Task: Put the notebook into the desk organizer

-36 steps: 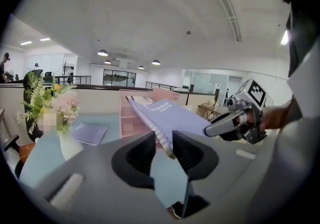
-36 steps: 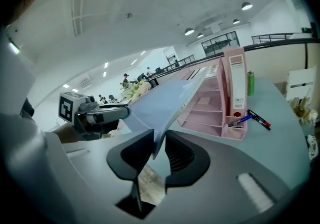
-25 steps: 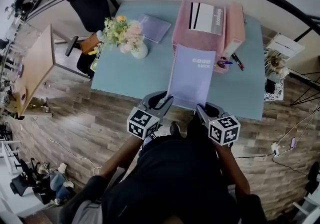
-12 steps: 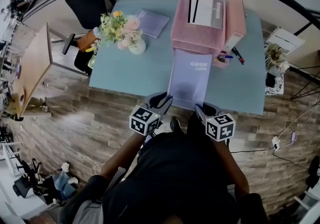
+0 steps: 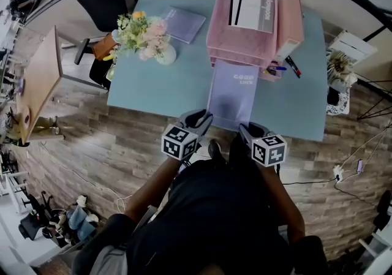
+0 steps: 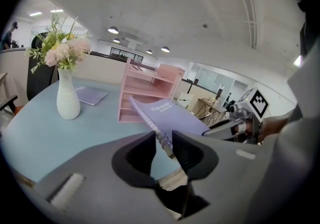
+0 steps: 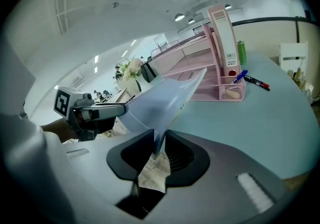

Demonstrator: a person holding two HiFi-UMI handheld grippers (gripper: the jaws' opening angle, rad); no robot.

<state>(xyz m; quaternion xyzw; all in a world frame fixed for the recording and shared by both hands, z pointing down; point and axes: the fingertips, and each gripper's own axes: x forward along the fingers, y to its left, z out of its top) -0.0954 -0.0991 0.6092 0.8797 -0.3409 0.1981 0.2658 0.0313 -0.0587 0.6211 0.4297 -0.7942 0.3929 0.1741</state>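
The left gripper (image 6: 162,143) has its jaws clenched on the wire-bound near corner of the lavender spiral-bound notebook with a soft printed cover (image 6: 172,115). The coil sits right between the pads. The right gripper (image 7: 159,145) has its jaws pinched on the opposite near corner, where only the thin page edge shows between them.

Held by both near corners, the notebook (image 5: 233,93) hangs above the pale blue-green worktop (image 5: 153,90). It is tilted, with its far edge aimed at the lower shelves of the pink tiered plastic desk organizer (image 5: 223,38). I cannot tell whether that edge already touches the organizer's front.

It looks light and thin. The wire binding should keep the left side fairly stiff, and the coil gives the pads something to bite on. The unbound right side is likely floppier, since from the right gripper view the cover (image 7: 165,101) seems to bow. Smooth paper in a narrow pinch may slip or fan open, so even tension between the two grips should help.

Holding the near corners suits the task, because it leaves the whole far edge free to enter a shelf opening (image 6: 142,93).

A white vase of flowers (image 5: 166,54) stands well to the left, clear of the path.
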